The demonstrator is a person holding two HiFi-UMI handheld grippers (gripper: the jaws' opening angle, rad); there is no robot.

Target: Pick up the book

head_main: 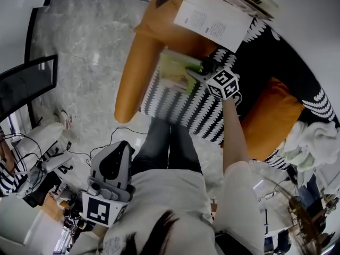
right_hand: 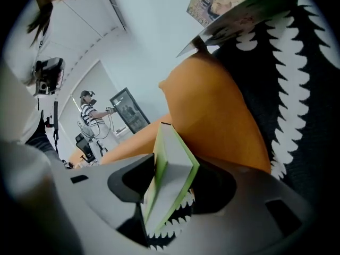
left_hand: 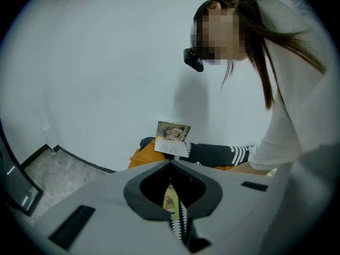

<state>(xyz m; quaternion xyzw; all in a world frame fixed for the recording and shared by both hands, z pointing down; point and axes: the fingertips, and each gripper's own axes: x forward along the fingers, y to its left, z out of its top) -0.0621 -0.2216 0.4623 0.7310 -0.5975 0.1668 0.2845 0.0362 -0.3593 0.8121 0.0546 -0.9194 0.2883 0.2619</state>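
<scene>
Grey marbled floor is filling the 10 o'clock part of the head view, and an orange cushion is curving down from 12 o'clock beside a black-and-white patterned throw. The green book is lying on that throw just above centre, with the right tongs reaching its 3 o'clock edge. An open booklet is sitting at 1 o'clock. The left tongs are hanging at 7 o'clock by the person's body, well apart from the book.

White wall is backing the left gripper view. The left tongs are pressed together with nothing held, leaving only a thin slit. The booklet is standing past them near centre, and the person is leaning in from 3 o'clock.

In the right gripper view, the right tongs are pinching the book across its covers, its page edge facing the camera. The cushion is rising behind it, with the throw at 3 o'clock. Another person is standing far off at 9 o'clock.
</scene>
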